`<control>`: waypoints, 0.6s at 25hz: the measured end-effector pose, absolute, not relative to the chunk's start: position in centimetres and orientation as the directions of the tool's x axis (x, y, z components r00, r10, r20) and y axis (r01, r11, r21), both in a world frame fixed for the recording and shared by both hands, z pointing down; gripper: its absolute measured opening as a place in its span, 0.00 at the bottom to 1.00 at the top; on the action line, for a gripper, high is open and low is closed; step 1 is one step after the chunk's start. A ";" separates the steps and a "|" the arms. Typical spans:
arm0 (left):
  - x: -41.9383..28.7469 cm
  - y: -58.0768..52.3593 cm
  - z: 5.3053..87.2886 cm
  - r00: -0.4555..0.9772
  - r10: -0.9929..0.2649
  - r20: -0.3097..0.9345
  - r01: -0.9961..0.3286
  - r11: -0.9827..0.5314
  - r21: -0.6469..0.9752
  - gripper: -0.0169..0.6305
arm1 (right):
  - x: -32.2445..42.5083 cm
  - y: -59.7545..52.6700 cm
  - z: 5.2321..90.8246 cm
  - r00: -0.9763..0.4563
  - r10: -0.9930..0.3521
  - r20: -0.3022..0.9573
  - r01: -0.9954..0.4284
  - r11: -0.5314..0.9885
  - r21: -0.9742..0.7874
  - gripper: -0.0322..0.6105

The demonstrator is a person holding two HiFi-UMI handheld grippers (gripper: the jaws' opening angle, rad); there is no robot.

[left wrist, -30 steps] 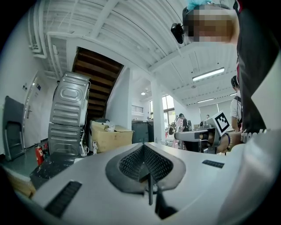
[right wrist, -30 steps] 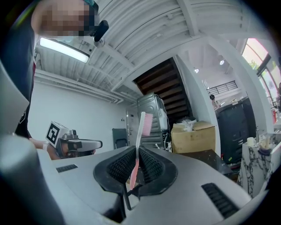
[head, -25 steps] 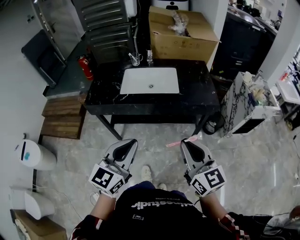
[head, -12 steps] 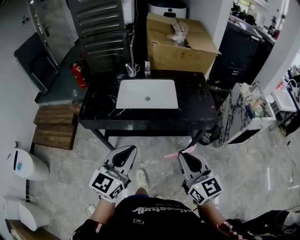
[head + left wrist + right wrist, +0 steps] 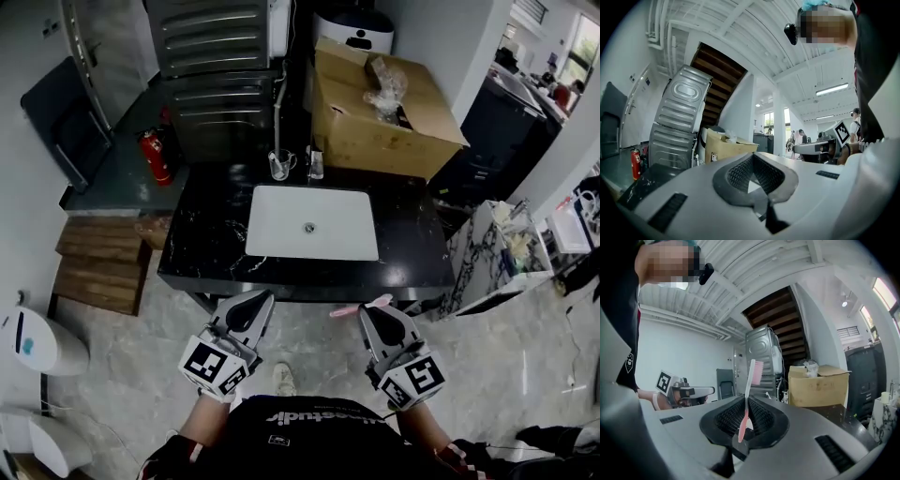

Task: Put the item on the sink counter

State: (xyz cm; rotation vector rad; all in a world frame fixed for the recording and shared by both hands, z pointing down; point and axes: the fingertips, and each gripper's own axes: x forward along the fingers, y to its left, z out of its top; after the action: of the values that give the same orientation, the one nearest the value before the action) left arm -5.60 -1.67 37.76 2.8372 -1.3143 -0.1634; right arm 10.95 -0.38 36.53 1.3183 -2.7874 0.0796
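Observation:
My right gripper [image 5: 375, 310] is shut on a pink toothbrush [image 5: 361, 307], which sticks out sideways past the jaw tips just before the counter's front edge. In the right gripper view the toothbrush [image 5: 748, 397] stands upright between the closed jaws, bristle head at the top. My left gripper [image 5: 253, 302] is shut with nothing in it; its jaws [image 5: 754, 176] meet at the tip. The black marble sink counter [image 5: 211, 239] with a white basin [image 5: 312, 222] lies straight ahead of both grippers.
A glass cup [image 5: 278, 166] and a small bottle [image 5: 315, 164] stand at the counter's back edge. A cardboard box [image 5: 380, 112] sits behind right, a red fire extinguisher [image 5: 156, 156] and stacked machines [image 5: 216, 66] behind left. White bin [image 5: 37, 339] at left.
The person has walked forward: the counter now lies closer to both grippers and sits lower in the head view. Both grippers keep their pose, the toothbrush still held.

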 end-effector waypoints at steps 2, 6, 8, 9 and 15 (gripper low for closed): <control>-7.0 -3.6 37.6 0.644 -0.759 -0.097 -0.758 -0.650 0.055 0.05 | 9.5 -2.4 36.3 -0.630 -0.773 0.075 -0.776 0.631 -0.019 0.14; -9.8 -6.8 37.5 0.641 -0.760 -0.104 -0.759 -0.649 0.063 0.05 | 6.8 -5.5 36.2 -0.629 -0.773 0.088 -0.777 0.630 -0.019 0.14; -10.8 -8.1 37.6 0.646 -0.756 -0.103 -0.755 -0.653 0.059 0.05 | 5.8 -6.7 36.3 -0.624 -0.776 0.089 -0.780 0.626 -0.012 0.14; -11.2 -8.7 37.7 0.649 -0.754 -0.100 -0.753 -0.656 0.055 0.05 | 5.4 -7.1 36.3 -0.621 -0.779 0.089 -0.782 0.623 -0.010 0.14; -12.5 -10.7 37.4 0.663 -0.741 -0.102 -0.742 -0.669 0.037 0.05 | 4.2 -8.8 36.2 -0.606 -0.789 0.099 -0.793 0.609 -0.002 0.14</control>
State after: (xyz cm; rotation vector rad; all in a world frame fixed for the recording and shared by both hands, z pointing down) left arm -12.52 -10.72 37.38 2.8720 -1.2811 -0.1703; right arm 4.16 -8.79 36.18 1.3495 -2.7384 0.0692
